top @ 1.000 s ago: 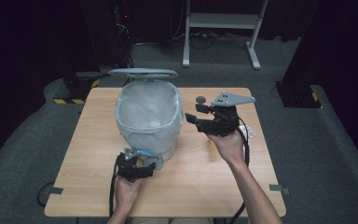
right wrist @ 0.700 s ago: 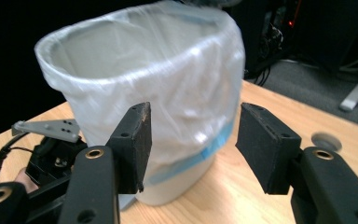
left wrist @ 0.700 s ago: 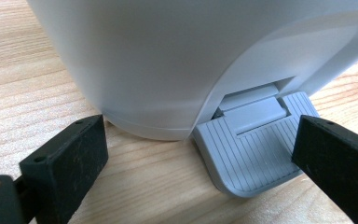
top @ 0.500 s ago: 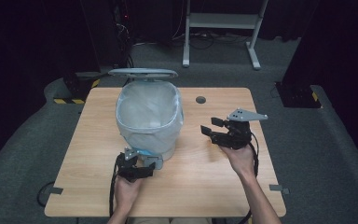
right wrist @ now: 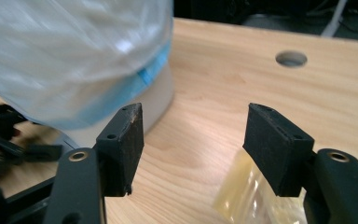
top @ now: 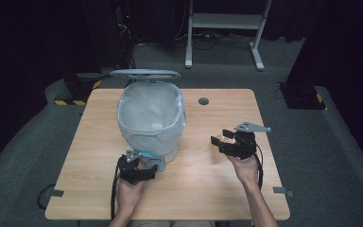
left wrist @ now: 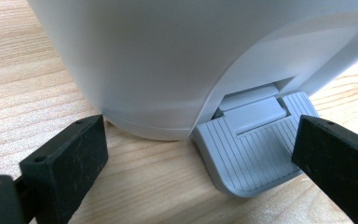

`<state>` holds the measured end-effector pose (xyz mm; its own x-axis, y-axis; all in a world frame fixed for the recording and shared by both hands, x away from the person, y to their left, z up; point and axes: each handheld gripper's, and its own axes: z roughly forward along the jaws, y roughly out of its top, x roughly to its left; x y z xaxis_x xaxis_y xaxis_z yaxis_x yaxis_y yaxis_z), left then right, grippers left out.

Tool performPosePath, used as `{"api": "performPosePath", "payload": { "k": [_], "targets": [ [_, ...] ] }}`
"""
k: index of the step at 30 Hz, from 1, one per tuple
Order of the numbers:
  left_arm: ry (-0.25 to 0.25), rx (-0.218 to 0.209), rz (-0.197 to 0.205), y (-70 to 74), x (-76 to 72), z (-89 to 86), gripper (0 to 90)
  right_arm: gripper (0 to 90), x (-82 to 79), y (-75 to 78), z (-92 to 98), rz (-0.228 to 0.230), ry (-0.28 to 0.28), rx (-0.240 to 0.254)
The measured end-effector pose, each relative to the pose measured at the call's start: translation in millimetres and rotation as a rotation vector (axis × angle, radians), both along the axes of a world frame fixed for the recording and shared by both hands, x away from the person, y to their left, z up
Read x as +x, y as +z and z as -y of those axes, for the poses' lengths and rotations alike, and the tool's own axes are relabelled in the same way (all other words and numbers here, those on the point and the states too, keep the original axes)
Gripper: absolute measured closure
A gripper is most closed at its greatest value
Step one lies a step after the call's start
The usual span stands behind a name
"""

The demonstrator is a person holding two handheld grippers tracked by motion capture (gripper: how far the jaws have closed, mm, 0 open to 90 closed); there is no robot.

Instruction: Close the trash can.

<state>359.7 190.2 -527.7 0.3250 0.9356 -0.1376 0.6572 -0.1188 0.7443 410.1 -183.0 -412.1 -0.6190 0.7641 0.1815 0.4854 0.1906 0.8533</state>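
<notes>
Bin (top: 151, 123), lined with a bag (top: 146, 106) and lid (top: 145, 74) raised, stood left of centre on the table (top: 208, 189). Left gripper (top: 139, 172), jaws apart, sat at its pedal (left wrist: 254, 149) near the front edge. Right gripper (top: 227, 142), toward the right edge, had just been opening, nothing between its jaws

The bin (top: 151, 120) I am working on is a white pedal bin standing upright on the worktop (top: 217, 189), toward its left half. Its lid (top: 145, 74) stands raised at the back. A clear liner bag (top: 144, 106) drapes over its rim. The grey ribbed pedal (left wrist: 251, 149) juts from its base.
</notes>
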Motion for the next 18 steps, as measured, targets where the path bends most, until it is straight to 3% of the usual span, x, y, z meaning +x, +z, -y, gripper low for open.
{"api": "performPosePath", "payload": {
  "k": [10, 18],
  "targets": [
    [-0.001, -0.002, -0.002, 0.0, 0.1, -0.2, 3.7, 35.6, 2.5, -30.8, 6.2, -0.029, -0.048, -0.04],
    [-0.001, -0.004, -0.002, 0.0, 0.1, -0.1, 3.7, 33.2, 10.7, -52.4, 7.5, -0.079, -0.074, -0.063]
  ]
}}
